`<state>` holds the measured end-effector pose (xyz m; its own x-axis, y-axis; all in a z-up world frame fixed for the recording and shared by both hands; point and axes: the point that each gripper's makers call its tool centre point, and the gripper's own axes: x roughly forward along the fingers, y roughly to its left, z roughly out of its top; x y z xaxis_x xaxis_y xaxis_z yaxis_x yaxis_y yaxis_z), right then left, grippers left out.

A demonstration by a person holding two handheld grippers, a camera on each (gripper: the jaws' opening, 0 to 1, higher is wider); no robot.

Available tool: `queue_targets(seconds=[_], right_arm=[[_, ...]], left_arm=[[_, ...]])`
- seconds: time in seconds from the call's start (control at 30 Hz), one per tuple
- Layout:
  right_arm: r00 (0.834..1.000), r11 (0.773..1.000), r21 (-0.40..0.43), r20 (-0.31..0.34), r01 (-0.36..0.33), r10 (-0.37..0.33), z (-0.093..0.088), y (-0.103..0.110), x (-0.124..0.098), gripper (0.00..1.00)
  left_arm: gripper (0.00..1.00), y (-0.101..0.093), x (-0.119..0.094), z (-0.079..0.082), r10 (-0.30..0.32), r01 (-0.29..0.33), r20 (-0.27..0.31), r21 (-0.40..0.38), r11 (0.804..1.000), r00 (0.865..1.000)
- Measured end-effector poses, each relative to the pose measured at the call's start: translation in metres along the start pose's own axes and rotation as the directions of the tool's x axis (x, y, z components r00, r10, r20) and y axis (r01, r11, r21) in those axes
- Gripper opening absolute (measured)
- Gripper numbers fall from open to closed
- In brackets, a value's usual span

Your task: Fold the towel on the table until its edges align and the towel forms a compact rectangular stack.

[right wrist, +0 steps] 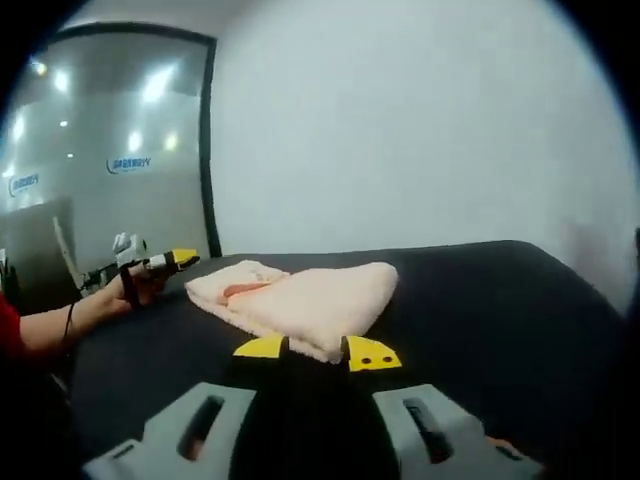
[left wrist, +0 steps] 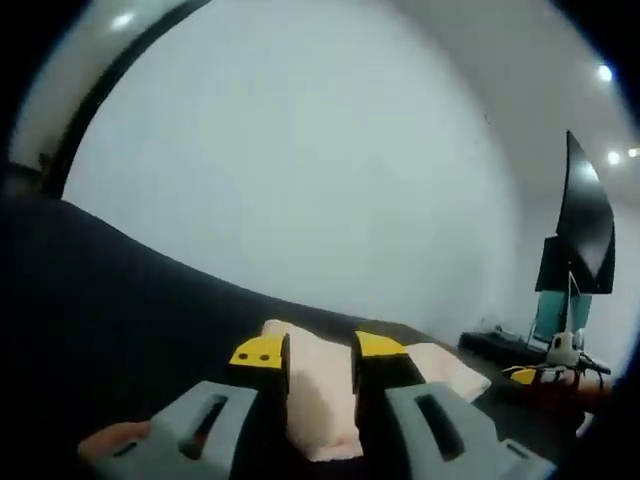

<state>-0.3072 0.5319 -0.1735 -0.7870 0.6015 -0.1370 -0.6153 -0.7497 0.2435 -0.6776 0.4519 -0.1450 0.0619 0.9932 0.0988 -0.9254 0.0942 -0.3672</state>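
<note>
Left gripper [left wrist: 320, 352] jaws clamp the pink towel [left wrist: 322, 400]; right gripper [right wrist: 316, 350] jaws stand apart, touching its near edge on the black tabletop [right wrist: 500, 300], towel lying straight ahead.

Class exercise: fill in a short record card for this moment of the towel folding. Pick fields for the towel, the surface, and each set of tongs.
towel: pale pink towel, folded into a thick pad, edges not squared
surface: black table
left tongs: left tongs, towel between the yellow tips
right tongs: right tongs, open, tips at the towel's near edge, not gripping
background: white wall
</note>
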Motion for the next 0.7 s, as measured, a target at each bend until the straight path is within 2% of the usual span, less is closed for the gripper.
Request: queue_targets(seconds=[0.03,0.07,0.13,0.17,0.2,0.27,0.3,0.37,0.47,0.53,0.6,0.7], right_arm=[[0.999,0.995,0.091,-0.007,0.034,-0.033,0.004,-0.005,-0.001,0.2],[0.996,0.981,0.172,-0.032,0.086,-0.082,0.004,-0.015,-0.001,0.21],[0.995,0.929,0.357,-0.051,0.098,-0.086,0.006,-0.013,-0.003,0.24],[0.989,0.907,0.4,-0.105,0.135,-0.1,-0.003,-0.019,0.002,0.24],[0.985,0.902,0.406,-0.14,0.146,-0.096,-0.008,-0.021,0.009,0.25],[0.98,0.919,0.349,-0.138,0.183,-0.142,-0.008,-0.024,0.015,0.27],[0.977,0.912,0.359,-0.148,0.197,-0.153,-0.009,-0.027,0.023,0.26],[0.974,0.875,0.436,-0.167,0.212,-0.152,-0.012,-0.03,0.039,0.27],[0.975,0.865,0.459,-0.178,0.201,-0.132,-0.014,-0.024,0.056,0.31],[0.977,0.865,0.464,-0.177,0.192,-0.121,-0.013,-0.015,0.062,0.37],[0.976,0.873,0.445,-0.17,0.2,-0.137,-0.012,-0.006,0.067,0.44],[0.966,0.907,0.35,-0.185,0.236,-0.18,-0.018,0.004,0.072,0.53]], left_arm=[[0.27,0.003,0.001,0.001,0.003,-0.003,0.001,-0.013,1.0,1.0],[0.28,0.006,0.0,0.001,0.01,-0.01,0.004,-0.032,0.999,1.0],[0.29,0.004,-0.001,0.001,0.011,-0.01,0.014,-0.063,0.998,1.0],[0.3,0.006,-0.001,0.001,0.013,-0.012,0.016,-0.07,0.997,1.0],[0.3,0.007,-0.001,0.0,0.021,-0.02,0.011,-0.078,0.997,1.0],[0.32,0.012,0.0,-0.002,0.026,-0.025,0.004,-0.079,0.997,1.0],[0.33,0.009,0.0,-0.002,0.023,-0.022,0.002,-0.071,0.997,1.0],[0.33,0.006,0.001,-0.006,0.017,-0.018,-0.014,-0.052,0.998,1.0],[0.33,0.005,0.001,-0.01,0.011,-0.012,-0.039,-0.025,1.0,0.999],[0.33,0.006,0.002,-0.012,0.011,-0.012,-0.051,-0.015,1.0,0.999],[0.32,0.007,0.003,-0.013,0.007,-0.008,-0.055,-0.014,1.0,0.998],[0.3,0.01,0.005,-0.016,0.018,-0.019,-0.071,-0.01,1.0,0.997]])
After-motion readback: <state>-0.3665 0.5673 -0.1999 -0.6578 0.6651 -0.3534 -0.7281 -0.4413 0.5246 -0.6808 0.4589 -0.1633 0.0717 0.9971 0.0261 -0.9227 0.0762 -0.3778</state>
